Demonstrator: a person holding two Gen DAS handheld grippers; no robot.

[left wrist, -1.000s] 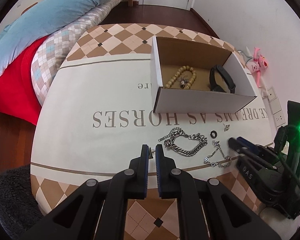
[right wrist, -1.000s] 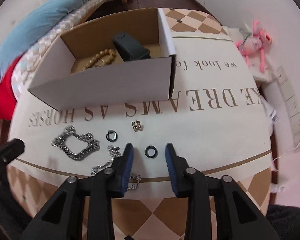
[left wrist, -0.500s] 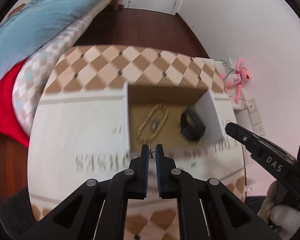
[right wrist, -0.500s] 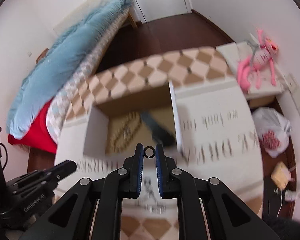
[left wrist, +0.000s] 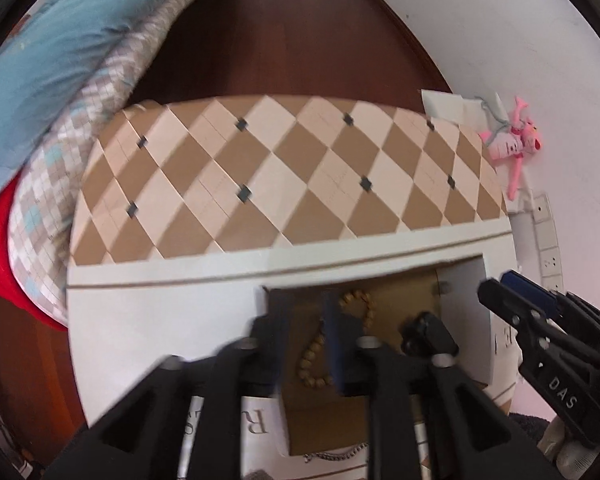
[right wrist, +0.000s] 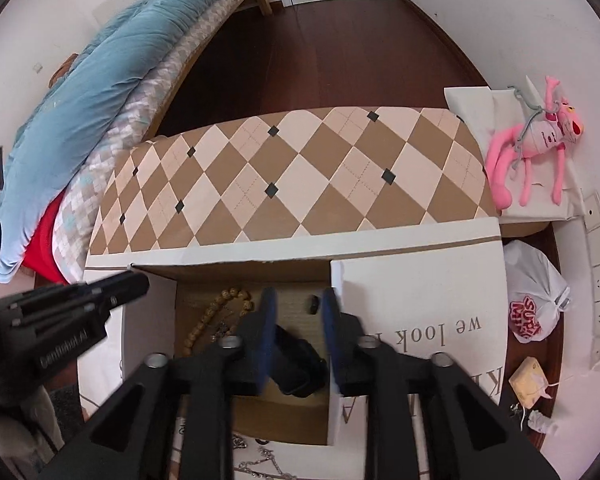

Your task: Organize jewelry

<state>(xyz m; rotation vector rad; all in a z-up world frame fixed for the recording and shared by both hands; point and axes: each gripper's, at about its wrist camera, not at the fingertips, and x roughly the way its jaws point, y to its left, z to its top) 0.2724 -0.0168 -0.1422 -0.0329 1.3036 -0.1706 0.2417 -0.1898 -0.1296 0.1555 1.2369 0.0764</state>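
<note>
Change: both grippers, carrying small pieces a second ago, now hovering over box [right wrist: 152,312] | left gripper [left wrist: 306,344], right gripper [right wrist: 296,332] fingers spreading, nothing pinched | small ring [right wrist: 313,304] lying inside box | chains [right wrist: 260,468] remaining on table [right wrist: 420,300].

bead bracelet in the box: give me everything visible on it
The bead bracelet is a strand of round tan beads, wood-like by their look, lying flat as a long, narrow loop on the brown floor of the open cardboard box, in its left part. A small metallic piece lies beside its lower part. In the left wrist view the left gripper hovers over it with opening jaws, fingers partly hiding it; nothing grips it.
</note>
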